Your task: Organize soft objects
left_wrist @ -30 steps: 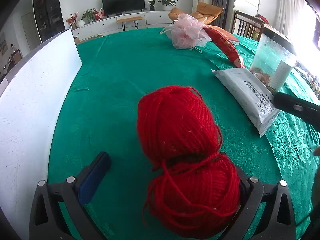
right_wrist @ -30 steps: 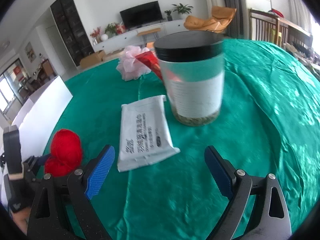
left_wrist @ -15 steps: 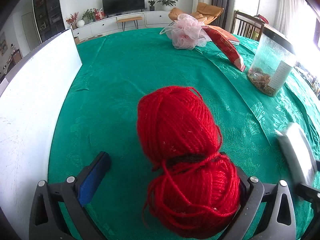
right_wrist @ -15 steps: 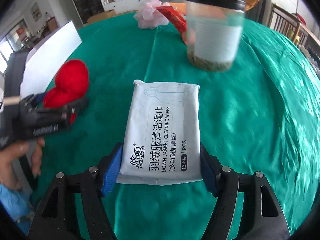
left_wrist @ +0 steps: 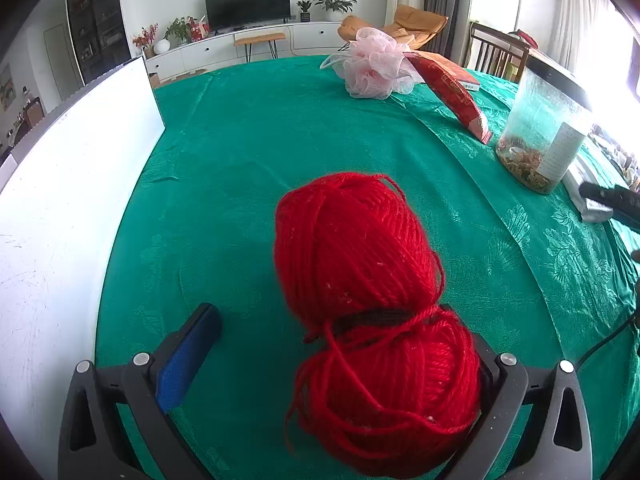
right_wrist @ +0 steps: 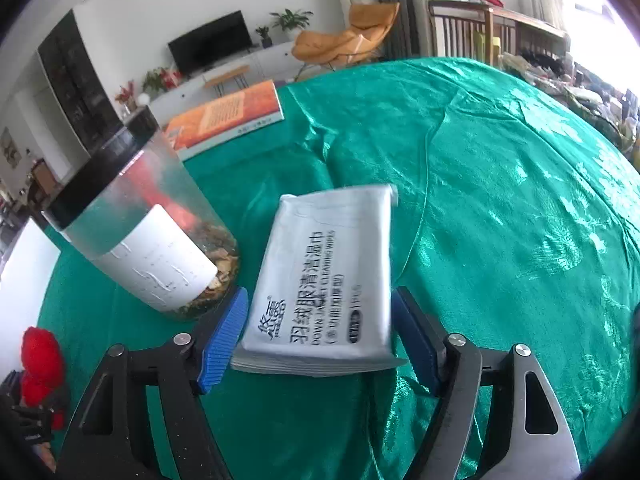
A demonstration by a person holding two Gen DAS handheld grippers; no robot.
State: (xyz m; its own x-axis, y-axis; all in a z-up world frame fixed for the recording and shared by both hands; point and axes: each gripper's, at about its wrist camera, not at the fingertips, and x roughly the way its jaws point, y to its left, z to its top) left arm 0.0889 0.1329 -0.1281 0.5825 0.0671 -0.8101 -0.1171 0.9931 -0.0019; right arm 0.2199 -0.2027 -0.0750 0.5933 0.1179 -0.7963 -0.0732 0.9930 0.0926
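Round bench draped in green cloth, seen from both wrist views. At its left edge, upright white board. Near centre, red yarn skein of two joined balls, lying on the cloth between the fingers of the left tool; jaws spread wide, left blue pad well apart from the yarn, right finger hidden behind the nearer ball, contact there not discernible. Further right, clear jar with black lid and white label, upright, dried contents at the bottom. Just beside the jar, grey wet-wipe pack, clamped at its near end between the blue pads of the right tool and raised off the cloth, slightly blurred. Beyond the jar, orange book lying flat. At the far side of the bench, pink mesh bath puff, touching a long red packet.
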